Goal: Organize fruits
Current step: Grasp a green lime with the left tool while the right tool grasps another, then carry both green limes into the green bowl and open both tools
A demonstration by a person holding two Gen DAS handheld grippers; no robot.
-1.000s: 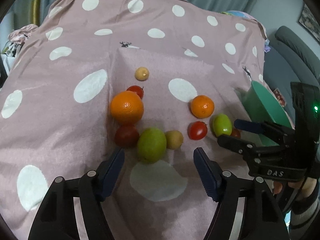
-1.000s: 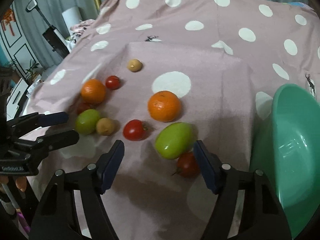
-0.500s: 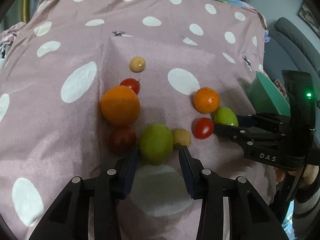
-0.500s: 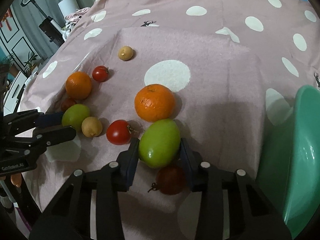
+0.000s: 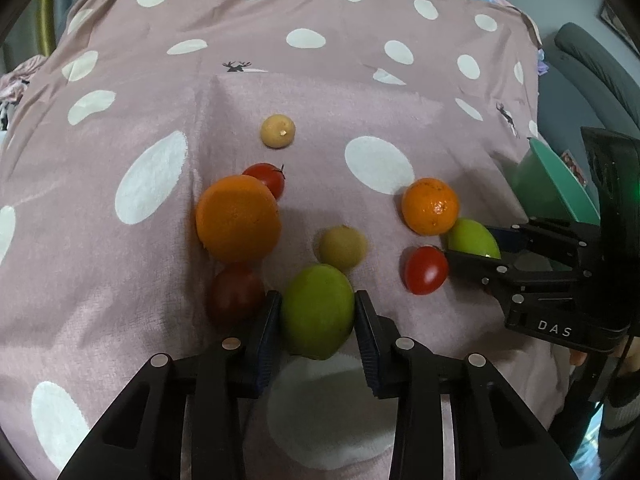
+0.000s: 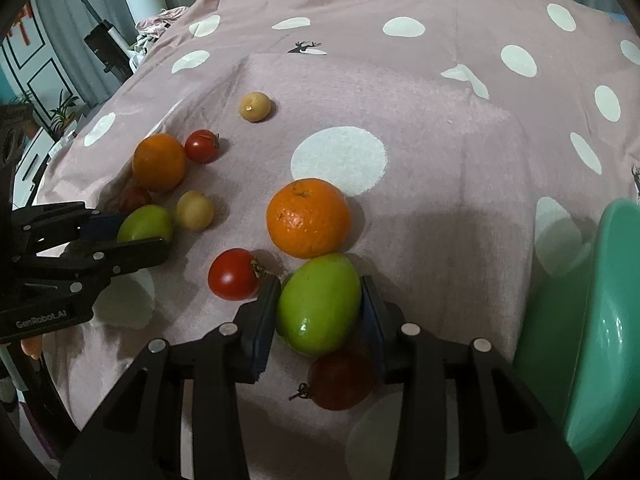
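Right wrist: two oranges [image 6: 308, 218], two green fruits [image 6: 318, 304], four tomatoes [image 6: 234, 274].

Count on the polka-dot cloth [image 6: 440, 152]: 2 oranges [image 6: 307, 218] [image 6: 159, 161], 2 green fruits [image 6: 318, 303] [image 6: 146, 224], 4 tomatoes [image 6: 234, 274] [image 6: 202, 145] [image 6: 340, 380] [image 6: 134, 198], 2 small tan fruits [image 6: 255, 106] [image 6: 195, 210]. 1 green bowl [image 6: 600, 320]. 2 hand-held grippers: left [image 5: 316, 318], right [image 6: 320, 312].

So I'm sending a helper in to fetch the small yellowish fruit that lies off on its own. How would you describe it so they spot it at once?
Start at the pink polka-dot cloth and find the cluster of fruit in its middle. Beyond the big orange and the red tomato touching it sits a small yellowish fruit. Unlike the similar yellowish fruit touching the green fruit, it touches nothing.
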